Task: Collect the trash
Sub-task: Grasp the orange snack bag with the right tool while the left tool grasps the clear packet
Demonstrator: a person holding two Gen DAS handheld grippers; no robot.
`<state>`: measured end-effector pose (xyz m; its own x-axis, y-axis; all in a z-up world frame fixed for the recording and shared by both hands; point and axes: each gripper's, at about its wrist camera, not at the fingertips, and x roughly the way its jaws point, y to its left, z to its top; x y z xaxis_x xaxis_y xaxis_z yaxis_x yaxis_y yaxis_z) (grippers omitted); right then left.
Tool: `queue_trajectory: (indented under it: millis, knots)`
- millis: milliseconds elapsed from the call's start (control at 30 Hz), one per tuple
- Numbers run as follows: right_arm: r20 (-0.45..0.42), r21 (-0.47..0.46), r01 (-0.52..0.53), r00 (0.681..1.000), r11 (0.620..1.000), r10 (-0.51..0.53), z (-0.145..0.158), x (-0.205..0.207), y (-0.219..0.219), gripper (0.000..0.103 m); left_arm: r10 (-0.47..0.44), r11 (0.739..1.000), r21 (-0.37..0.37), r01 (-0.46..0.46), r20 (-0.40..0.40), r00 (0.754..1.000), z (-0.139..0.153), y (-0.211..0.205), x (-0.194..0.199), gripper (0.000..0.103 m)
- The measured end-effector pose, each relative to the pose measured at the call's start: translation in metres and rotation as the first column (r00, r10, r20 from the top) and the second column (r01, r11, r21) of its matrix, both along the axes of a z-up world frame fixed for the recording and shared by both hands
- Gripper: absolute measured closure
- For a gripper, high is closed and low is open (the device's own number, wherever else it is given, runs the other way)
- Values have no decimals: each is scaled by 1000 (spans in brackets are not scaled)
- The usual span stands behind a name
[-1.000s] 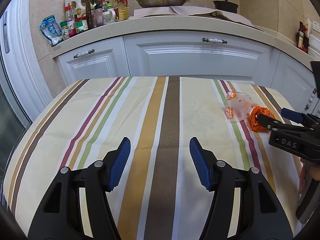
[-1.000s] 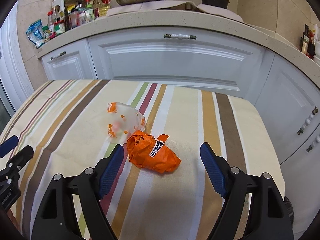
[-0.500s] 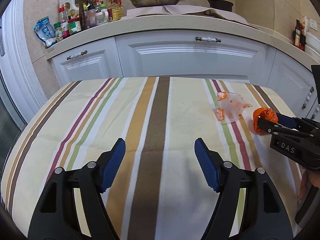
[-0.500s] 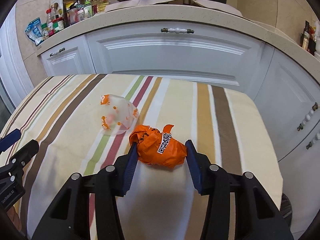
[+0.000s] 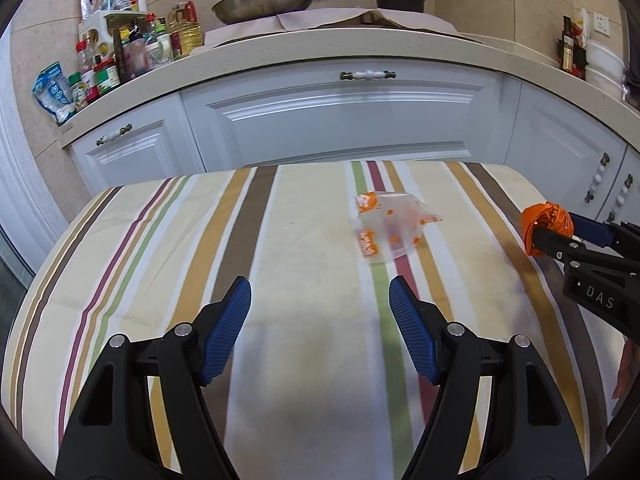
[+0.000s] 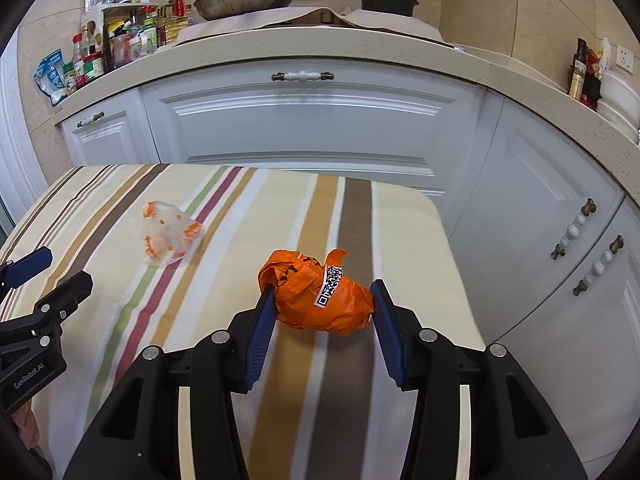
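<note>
While pinched by the right claw [image 6: 323, 307], apparently crumpled orange wrapper [image 6: 320, 298].

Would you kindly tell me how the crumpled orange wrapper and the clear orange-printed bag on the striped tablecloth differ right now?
The crumpled orange wrapper is opaque, solid orange with a QR-code label; the clear orange-printed bag is see-through with orange dots and patches. The wrapper is balled up tight, the bag loosely puffed. The wrapper is clamped in the right gripper; the bag lies free, ahead of the open left gripper. Both are plastic trash.
</note>
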<state>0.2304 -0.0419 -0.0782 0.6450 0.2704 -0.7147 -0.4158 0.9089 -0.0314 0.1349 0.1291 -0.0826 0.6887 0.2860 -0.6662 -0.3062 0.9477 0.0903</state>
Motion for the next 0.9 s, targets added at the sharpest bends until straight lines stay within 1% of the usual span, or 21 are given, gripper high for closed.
queue_trajectory:
  millis: [333, 633, 667, 800, 900]
  knots:
    - [7, 21, 10, 1000, 1000, -10, -1, 12, -21, 56, -40, 999, 36, 41, -33, 999, -8, -27, 31, 33]
    - [17, 51, 24, 1000, 998, -25, 1, 19, -38, 56, -52, 996, 64, 55, -51, 997, -13, -43, 65, 32]
    - [19, 54, 27, 999, 998, -28, 1, 20, -40, 56, -52, 996, 67, 55, -53, 997, -14, -44, 69, 31]
    - [16, 75, 34, 999, 997, -35, 0, 22, -47, 56, -47, 996, 77, 52, -62, 997, -17, -44, 84, 23]
    - [12, 87, 34, 999, 996, -36, 0, 23, -51, 56, -35, 997, 69, 40, -82, 996, -20, -40, 95, 22]
